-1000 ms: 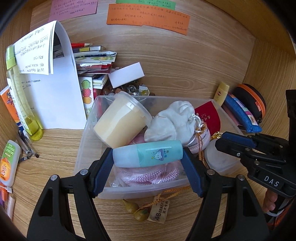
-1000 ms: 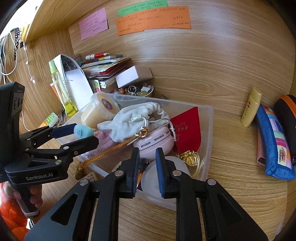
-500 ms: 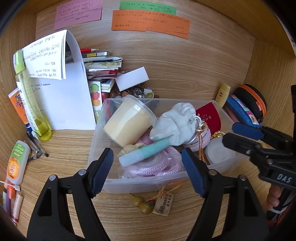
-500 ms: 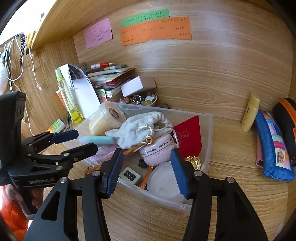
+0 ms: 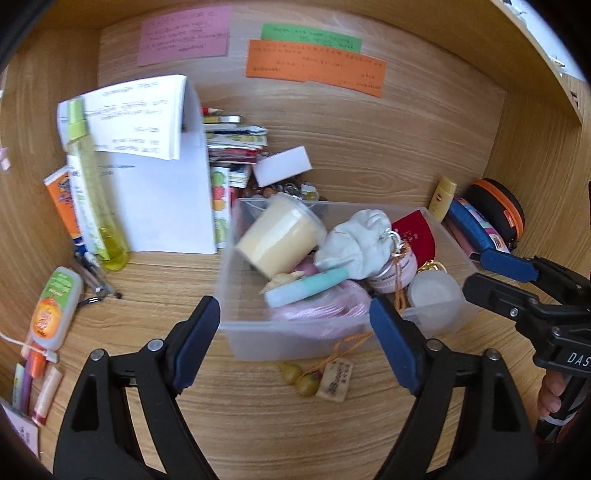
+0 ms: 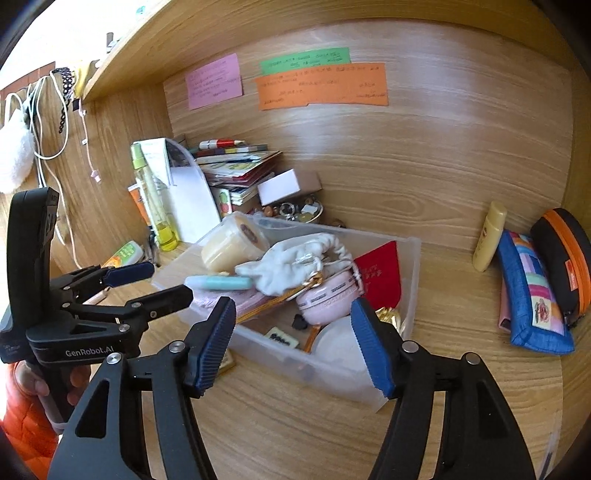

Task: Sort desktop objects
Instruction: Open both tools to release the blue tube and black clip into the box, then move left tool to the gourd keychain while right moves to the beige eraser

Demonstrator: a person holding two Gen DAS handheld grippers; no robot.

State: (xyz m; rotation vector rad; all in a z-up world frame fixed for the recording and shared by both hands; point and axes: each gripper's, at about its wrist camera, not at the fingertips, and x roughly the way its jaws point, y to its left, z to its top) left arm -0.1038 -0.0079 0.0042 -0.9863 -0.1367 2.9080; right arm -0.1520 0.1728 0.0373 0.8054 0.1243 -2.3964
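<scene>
wall notes (image 5: pixel 312 61): 3 | bins (image 5: pixel 295 341): 1 | pouches (image 6: pixel 532 291): 2 | grippers (image 5: pixel 295 345): 2

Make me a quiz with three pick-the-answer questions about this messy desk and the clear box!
1. Where does the turquoise tube lie?
A. in the clear box
B. on the book stack
C. beside the pencil case

2. How many paper notes are stuck on the back wall?
A. one
B. three
C. five

3. What is in the left gripper?
A. the tube
B. a bottle
C. nothing

Answers: A, the tube rests among the things in the box; B, a pink note, a green note and an orange note; C, its opening jaws are bare.
</scene>
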